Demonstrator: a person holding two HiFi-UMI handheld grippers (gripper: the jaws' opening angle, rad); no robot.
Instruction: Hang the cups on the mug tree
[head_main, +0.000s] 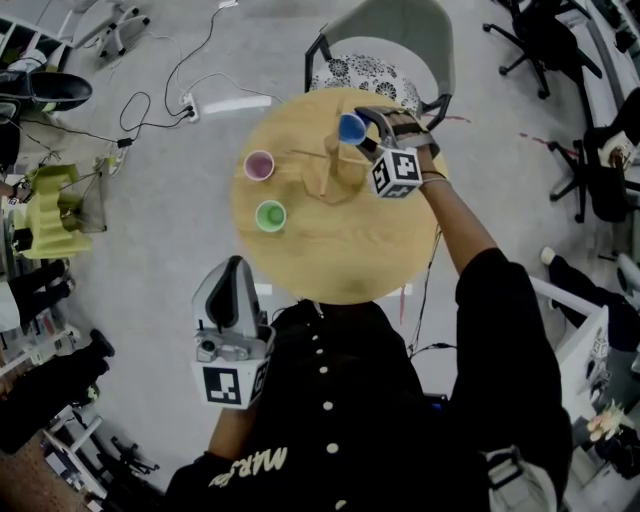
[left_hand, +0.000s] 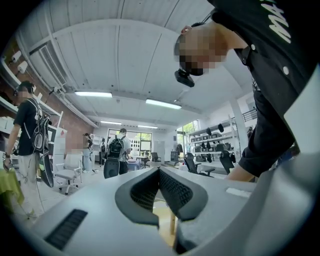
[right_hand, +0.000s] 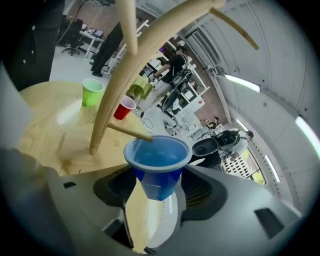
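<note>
Blue, light plastic cup (head_main: 350, 127) sits in the right gripper (head_main: 363, 132) beside the mug tree (head_main: 330, 165), head view. Left gripper view: left gripper (left_hand: 159, 172) closed, empty. Right gripper view: jaws pinch its probably crushable wall below the rim; a gentle hold there looks best.

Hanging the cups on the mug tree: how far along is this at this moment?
Done: nothing is hung yet; the mug tree has bare pegs. In hand: the right tongs grip the blue cup, its rim at a peg tip. Left: the pink cup and green cup stand on the table; the left tongs are shut and empty.
</note>
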